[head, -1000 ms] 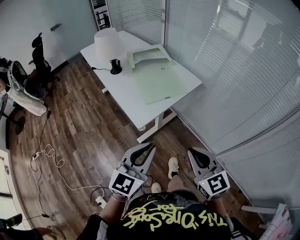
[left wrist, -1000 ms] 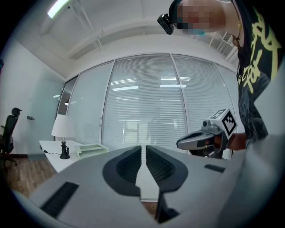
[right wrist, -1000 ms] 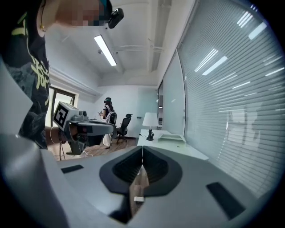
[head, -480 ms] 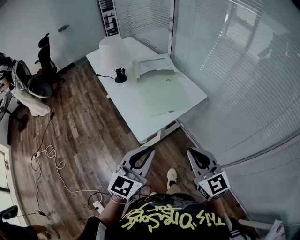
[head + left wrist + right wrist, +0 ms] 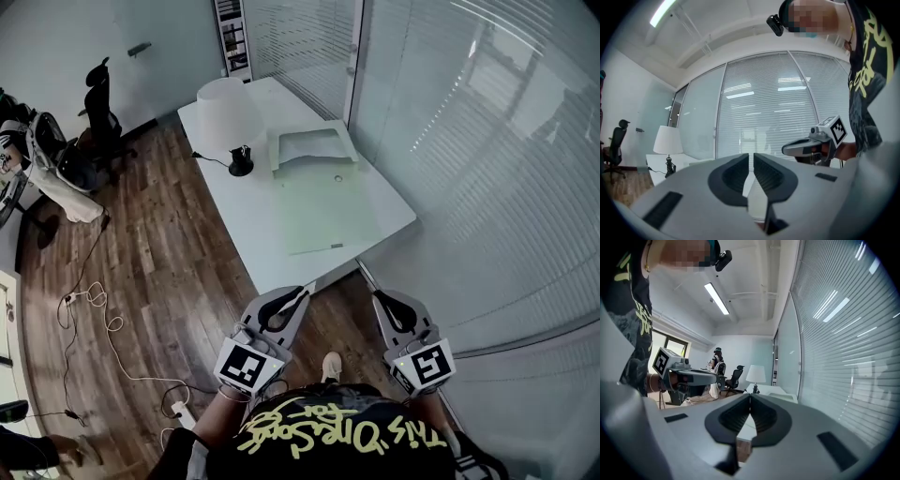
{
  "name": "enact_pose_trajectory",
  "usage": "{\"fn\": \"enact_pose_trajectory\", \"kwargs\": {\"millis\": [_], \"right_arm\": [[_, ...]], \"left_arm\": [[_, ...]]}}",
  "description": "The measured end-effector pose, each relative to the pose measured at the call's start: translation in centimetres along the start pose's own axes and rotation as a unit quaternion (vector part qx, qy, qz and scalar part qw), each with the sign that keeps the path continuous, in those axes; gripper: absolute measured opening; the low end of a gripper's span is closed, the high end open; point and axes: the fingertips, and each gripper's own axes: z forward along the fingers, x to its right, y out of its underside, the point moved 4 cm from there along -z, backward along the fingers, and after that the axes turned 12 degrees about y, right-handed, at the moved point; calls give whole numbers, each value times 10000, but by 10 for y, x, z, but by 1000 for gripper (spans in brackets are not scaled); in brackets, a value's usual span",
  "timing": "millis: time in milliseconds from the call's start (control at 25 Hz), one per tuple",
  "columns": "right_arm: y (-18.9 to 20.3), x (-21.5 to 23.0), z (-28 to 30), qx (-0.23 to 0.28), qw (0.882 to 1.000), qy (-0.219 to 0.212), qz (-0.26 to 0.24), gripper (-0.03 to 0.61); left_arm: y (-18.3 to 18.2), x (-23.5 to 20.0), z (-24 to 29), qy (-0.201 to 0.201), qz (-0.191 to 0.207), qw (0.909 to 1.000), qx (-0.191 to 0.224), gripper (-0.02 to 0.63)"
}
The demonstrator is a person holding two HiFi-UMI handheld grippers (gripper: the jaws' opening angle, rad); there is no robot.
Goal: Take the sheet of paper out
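Ahead, lamp (image 5: 228,105) and paper (image 5: 323,211) sit on the table (image 5: 248,202), left claw (image 5: 304,293) barely parted, right claw (image 5: 379,298) closed, both empty.

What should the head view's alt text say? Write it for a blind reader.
Seen from above, a person holds a left gripper and a right gripper, both empty, short of a white table bearing a white-shaded lamp and a pale green document folder. Wood floor lies left, a glass wall right.

White table (image 5: 258,225), lamp (image 5: 228,105), pale green folder (image 5: 323,211), light tray (image 5: 312,145) behind
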Motion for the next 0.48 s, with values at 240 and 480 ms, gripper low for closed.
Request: {"fn": "enact_pose_trajectory", "kwargs": {"millis": [240, 480], "right_arm": [[-1, 31, 20, 81, 9998, -164, -34, 8], [-2, 66, 32, 84, 9994, -282, -190, 8]], "left_arm": [[0, -10, 26, -215, 32, 9997, -120, 35], [-10, -22, 59, -494, -25, 9986, 185, 35]]}}
